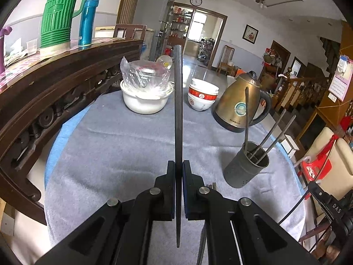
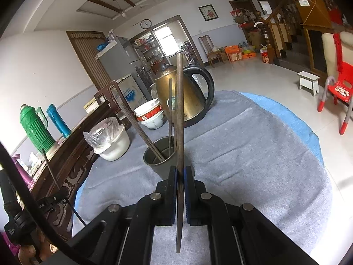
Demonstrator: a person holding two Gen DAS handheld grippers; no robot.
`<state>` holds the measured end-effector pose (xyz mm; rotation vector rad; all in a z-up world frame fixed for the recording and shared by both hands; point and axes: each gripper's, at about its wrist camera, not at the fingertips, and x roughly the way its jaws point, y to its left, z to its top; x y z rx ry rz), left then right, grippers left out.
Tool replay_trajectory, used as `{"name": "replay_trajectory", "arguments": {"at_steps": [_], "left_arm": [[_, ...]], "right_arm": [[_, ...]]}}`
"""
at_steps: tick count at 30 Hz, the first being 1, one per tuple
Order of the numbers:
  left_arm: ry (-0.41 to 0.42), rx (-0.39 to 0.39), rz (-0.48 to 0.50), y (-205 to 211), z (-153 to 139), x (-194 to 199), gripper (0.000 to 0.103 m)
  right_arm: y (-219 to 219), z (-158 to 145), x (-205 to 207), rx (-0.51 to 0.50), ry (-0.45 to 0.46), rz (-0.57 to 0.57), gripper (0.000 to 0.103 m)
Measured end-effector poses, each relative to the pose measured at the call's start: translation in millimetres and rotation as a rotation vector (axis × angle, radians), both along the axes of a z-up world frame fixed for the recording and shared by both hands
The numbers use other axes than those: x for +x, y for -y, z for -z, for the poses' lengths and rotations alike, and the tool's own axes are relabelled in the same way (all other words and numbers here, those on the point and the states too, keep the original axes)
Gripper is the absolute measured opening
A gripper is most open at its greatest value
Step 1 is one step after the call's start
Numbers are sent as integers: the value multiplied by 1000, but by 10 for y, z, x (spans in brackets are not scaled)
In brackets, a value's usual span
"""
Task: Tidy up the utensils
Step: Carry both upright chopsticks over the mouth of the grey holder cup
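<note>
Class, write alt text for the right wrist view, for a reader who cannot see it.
The right gripper is shut on a dark chopstick that stands upright just in front of a grey utensil cup already holding other chopsticks. Behind, on the grey cloth-covered table, stand a brass kettle, stacked bowls and a white pot.

On the tabletop (image 1: 123, 145), under its grey cloth, we see a brass-coloured electric kettle (image 1: 239, 101) with a black handle, a stack of red-banded white bowls (image 1: 201, 97) just to its left, and a white pot (image 1: 144, 101) with a clear plastic bag (image 1: 145, 75) over what sits in it. Beside the tabletop, a dark carved wooden sideboard (image 1: 55, 92) carries a green thermos jug (image 1: 58, 13) and a blue flask (image 1: 88, 21) standing close together. Farther back we note a round wall clock (image 1: 196, 0), a grey fridge (image 2: 119, 64), a white stool (image 2: 308, 81) and a red chair (image 2: 339, 88).
</note>
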<state>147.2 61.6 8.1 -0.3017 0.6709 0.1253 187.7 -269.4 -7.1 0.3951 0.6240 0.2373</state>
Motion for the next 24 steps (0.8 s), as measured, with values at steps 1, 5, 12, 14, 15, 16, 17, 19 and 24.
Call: {"name": "replay_trajectory", "arguments": {"at_steps": [1, 5, 12, 14, 15, 16, 17, 19, 24], "left_arm": [[4, 1, 1, 5, -17, 17, 6], [21, 4, 1, 30, -89, 88, 6], [70, -20, 7, 113, -296, 315, 6], [97, -33, 11, 151, -362, 363, 6], [117, -39, 11, 178, -404, 394, 6], [133, -47, 11, 207, -442, 429, 6], [146, -60, 15, 233, -469, 463, 6], [169, -79, 14, 284, -525, 544, 6], [216, -137, 4, 396, -608, 806, 6]], "right_arm": [[12, -10, 15, 3, 2, 3, 6], [51, -62, 92, 20, 14, 8, 6], [55, -261, 299, 49, 71, 17, 6], [65, -328, 377, 61, 93, 30, 6], [69, -358, 415, 66, 103, 38, 6], [76, -387, 465, 71, 114, 49, 6], [82, -406, 507, 79, 118, 55, 6], [95, -454, 589, 94, 136, 74, 6], [97, -492, 779, 123, 171, 115, 6]]}}
